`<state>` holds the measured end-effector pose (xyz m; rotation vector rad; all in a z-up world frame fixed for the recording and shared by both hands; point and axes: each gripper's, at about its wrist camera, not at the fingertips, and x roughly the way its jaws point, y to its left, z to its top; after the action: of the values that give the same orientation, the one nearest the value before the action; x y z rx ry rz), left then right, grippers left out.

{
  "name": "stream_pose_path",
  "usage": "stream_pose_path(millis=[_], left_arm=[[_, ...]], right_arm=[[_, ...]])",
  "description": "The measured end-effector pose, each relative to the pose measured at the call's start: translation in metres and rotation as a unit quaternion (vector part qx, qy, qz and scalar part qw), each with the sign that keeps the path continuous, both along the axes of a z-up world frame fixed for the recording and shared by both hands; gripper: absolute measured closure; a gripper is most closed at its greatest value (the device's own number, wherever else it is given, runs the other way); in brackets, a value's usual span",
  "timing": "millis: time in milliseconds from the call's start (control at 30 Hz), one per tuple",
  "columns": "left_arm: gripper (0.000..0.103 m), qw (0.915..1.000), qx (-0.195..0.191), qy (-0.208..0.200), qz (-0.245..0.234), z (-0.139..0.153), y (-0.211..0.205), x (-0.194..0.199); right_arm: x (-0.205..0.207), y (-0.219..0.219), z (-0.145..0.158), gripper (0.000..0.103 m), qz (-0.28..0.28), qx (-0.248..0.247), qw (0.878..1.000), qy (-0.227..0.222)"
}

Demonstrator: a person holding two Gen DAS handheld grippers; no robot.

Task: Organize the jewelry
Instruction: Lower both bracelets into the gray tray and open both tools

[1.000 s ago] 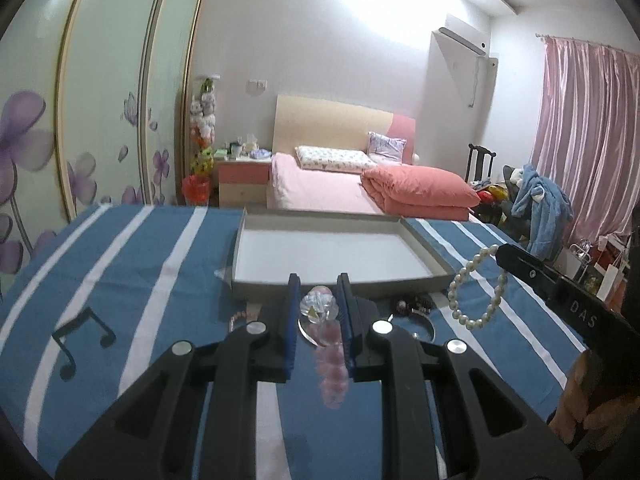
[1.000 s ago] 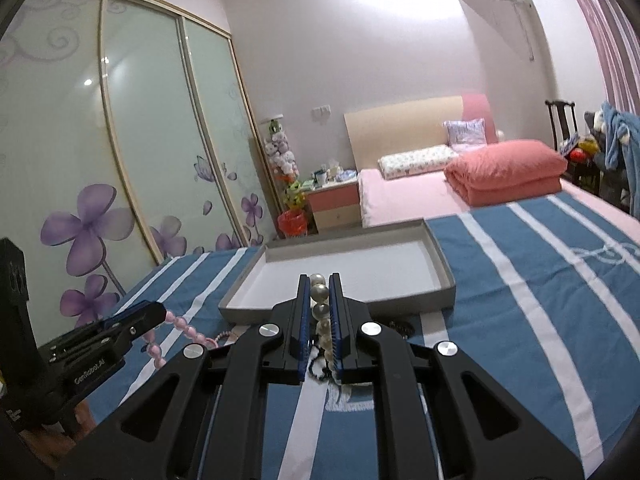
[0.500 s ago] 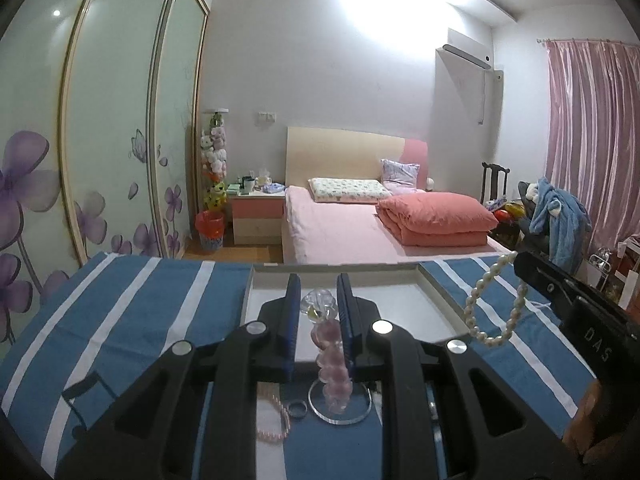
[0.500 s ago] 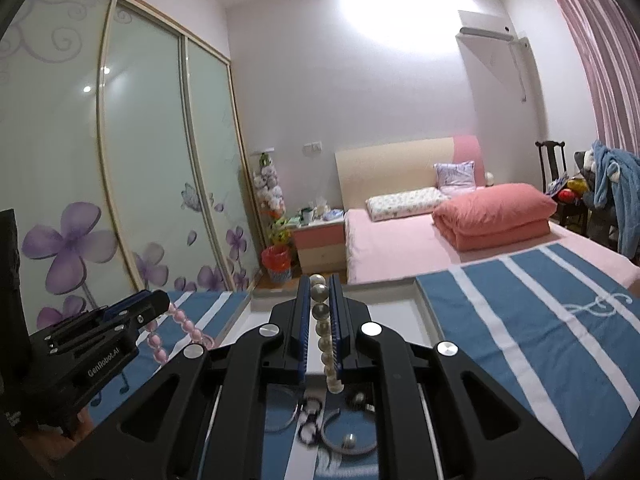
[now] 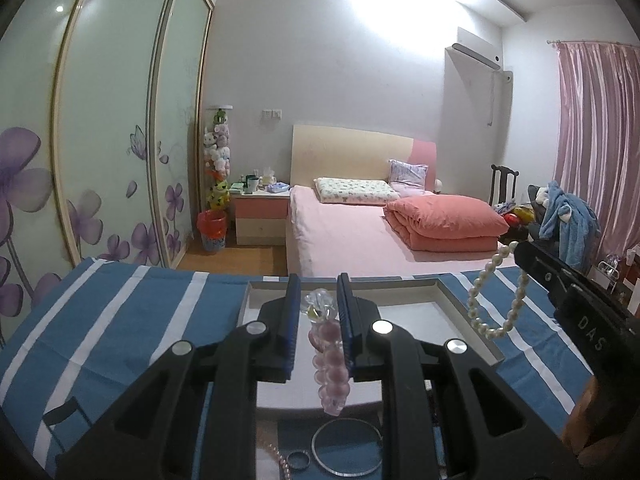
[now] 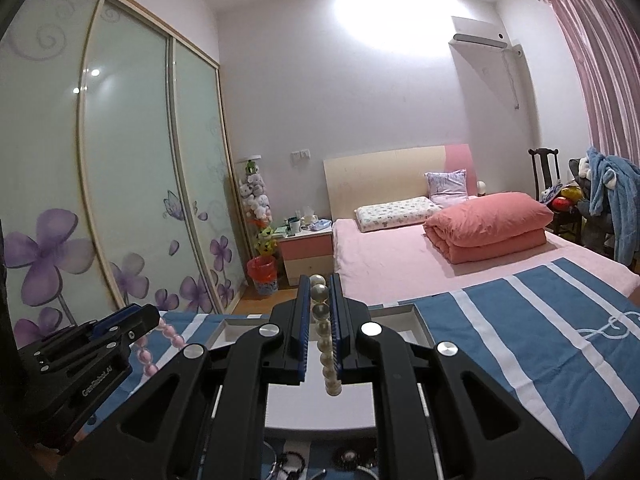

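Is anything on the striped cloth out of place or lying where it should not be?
Yes. A bangle, a ring and a bead strand lie loose on the cloth, outside the tray. Nothing looks broken.

Pink bead bracelet (image 5: 328,356) with clear crystal charm hangs clamped in left claw (image 5: 318,308), over the shallow grey tray (image 5: 466,316). White pearl bracelet (image 6: 326,344) hangs from right claw (image 6: 320,308), loop dangling above tray's right edge. Thin bangle (image 5: 347,446), small ring (image 5: 299,461), probably 1 more bead strand lie on desk near tray.
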<state>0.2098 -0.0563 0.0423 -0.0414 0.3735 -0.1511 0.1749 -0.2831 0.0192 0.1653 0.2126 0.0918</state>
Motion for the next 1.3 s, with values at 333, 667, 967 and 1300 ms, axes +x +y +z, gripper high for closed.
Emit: stream_pose_path(millis=[333,667,967,1300], left_arm=[[0.084,0.9993,-0.003,0.035,-0.008,-0.029,-0.004,0.047],[0.084,0.9968,-0.007,0.079,-0.011,-0.061,-0.007,0.086],[0.074,0.9973,-0.02,0.07,0.013,-0.054,0.01,0.087],[0.071,0.9975,-0.022,0.06,0.03,-0.04,0.03,0.058]], right_arm=[[0.048,0.008,-0.026,0.093,0.009,-0.004,0.998,0.054],[0.08,0.006,-0.054,0.092,0.018,0.015,0.991,0.129],[0.072,-0.009,-0.047,0.062,0.003,0.03,0.992,0.124],[0.053,-0.019,-0.034,0.062,-0.01,0.032,0.993,0.112]])
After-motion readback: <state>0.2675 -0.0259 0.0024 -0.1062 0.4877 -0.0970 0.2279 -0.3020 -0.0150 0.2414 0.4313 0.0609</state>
